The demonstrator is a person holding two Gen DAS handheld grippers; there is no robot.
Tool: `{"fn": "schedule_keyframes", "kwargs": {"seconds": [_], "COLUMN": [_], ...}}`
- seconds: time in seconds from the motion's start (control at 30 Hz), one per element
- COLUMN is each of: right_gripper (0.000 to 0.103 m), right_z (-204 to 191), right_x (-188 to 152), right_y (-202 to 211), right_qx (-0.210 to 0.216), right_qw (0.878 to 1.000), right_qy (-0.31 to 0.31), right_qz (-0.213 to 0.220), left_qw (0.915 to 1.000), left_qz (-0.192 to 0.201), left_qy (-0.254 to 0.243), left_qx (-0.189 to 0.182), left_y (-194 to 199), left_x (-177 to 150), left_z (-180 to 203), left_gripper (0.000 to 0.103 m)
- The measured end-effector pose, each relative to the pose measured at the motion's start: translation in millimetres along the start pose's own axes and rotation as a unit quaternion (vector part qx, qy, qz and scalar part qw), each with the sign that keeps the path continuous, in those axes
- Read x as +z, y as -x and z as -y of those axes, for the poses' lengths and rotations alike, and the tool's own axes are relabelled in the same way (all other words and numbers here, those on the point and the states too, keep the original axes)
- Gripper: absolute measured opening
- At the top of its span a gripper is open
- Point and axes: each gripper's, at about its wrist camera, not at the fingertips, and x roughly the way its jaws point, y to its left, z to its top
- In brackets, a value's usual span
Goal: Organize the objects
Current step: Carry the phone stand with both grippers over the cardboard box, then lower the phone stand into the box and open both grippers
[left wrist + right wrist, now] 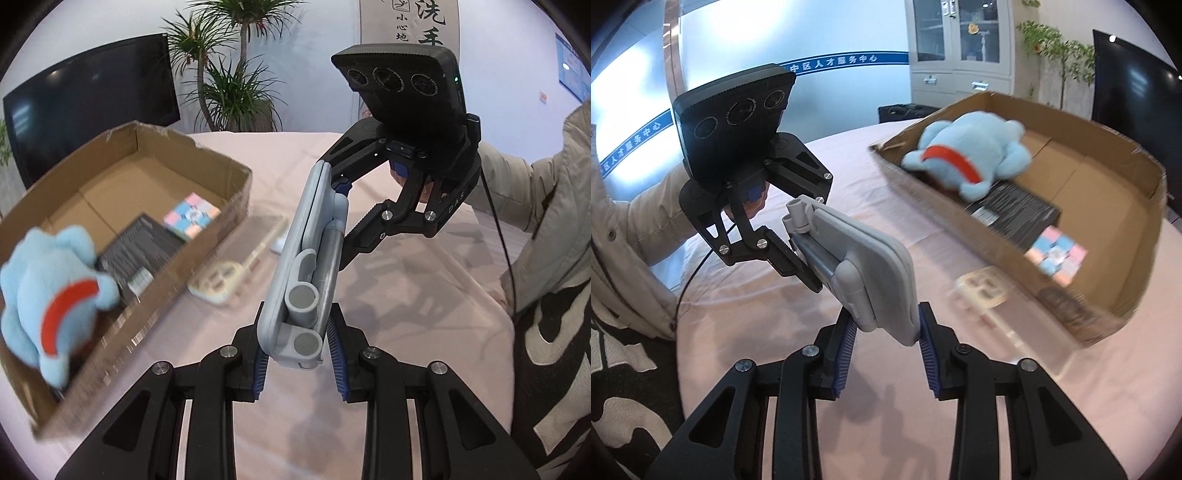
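Note:
A grey folded stand with two round hinge barrels hangs above the pink table between both grippers. My left gripper is shut on its hinge end, and in the right wrist view this gripper sits at the left. My right gripper is shut on the flat end of the stand; from the left wrist it shows as the far gripper. An open cardboard box holds a blue plush toy, a black carton and a pastel puzzle cube.
A cream, long-handled object lies on the pink tablecloth beside the box wall. A dark screen and a potted plant stand behind the table. The person's pale sleeve is at the right.

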Motion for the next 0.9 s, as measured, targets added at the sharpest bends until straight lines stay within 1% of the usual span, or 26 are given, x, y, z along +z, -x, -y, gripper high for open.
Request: {"fn": "schedule_keyframes", "kwargs": {"seconds": [0.17,0.33,0.77,0.9], "right_gripper": [0.031,0.031,0.031,0.031], "right_z": [24.9,54.3,128.7,151.6], "right_x": [17.6,33.0,78.8,89.4], "right_y": [10.2,18.3,20.4,18.2], "right_qx": [-0.027,-0.046,-0.094,-0.099], "right_qw": [1.0,0.999,0.995,0.995], "right_qy": [0.006,0.005,0.002,-0.009], "right_qz": [0.007,0.017,0.023,0.023], "left_qw": [0.9998,0.9995,0.9986,0.9986], "left_qz": [-0.004,-0.003,-0.02,-0.027], "left_qy": [-0.019,-0.029,-0.046,-0.044], "left_qx": [0.01,0.012,0.018,0.014], "left_y": [-9.8,-18.1,-46.6,-59.9], "left_x": [31.2,58.6,123.6,139.6], "left_z": [-26.1,-52.6,-127.3,-150.1], "left_gripper": [0.027,0.027,0.027,0.028]}}
